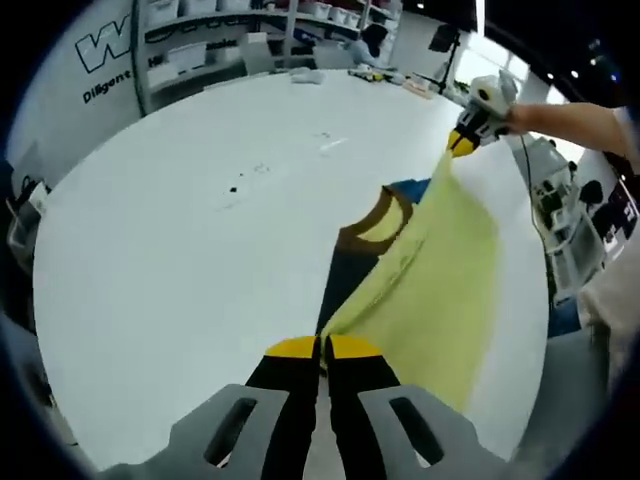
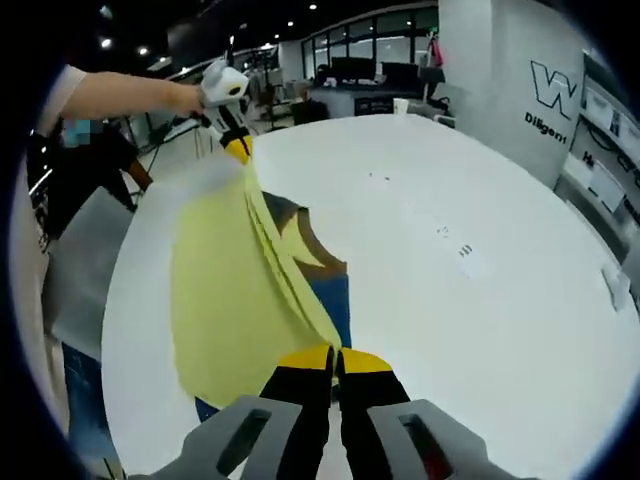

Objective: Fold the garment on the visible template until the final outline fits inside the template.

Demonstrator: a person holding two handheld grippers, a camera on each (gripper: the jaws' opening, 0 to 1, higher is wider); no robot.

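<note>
Item: one garment (image 1: 440, 270), a yellow shirt with a brown collar band, with a dark blue panel showing beside and under it. Whether that blue is a second layer of the same piece or the template itself cannot be told.

Position: lifted off the white table (image 1: 180, 250) along one edge and stretched between the two claws, the rest draping down to the table surface near the person's side.

Left claw (image 1: 322, 348): jaws together, clamped on the yellow cloth at one end of the lifted edge. In the right gripper view it appears at the far end (image 2: 237, 147), held by a hand.

Right claw (image 2: 335, 355): jaws together, pinching the cloth at the other end. In the left gripper view it appears at the far end (image 1: 463, 143).

Handling: judged light, thin and limp. It sags between the two holds and creases freely, so it will likely not keep a fold unless laid flat and smoothed. Best taken at corners or hem ends, as now, with the edge kept taut.

Count: garments, one; claws, two; tables, one; small dark specks on the table, a few (image 1: 233, 189); scraps of paper or labels on the table, one or two (image 2: 466, 251).
</note>
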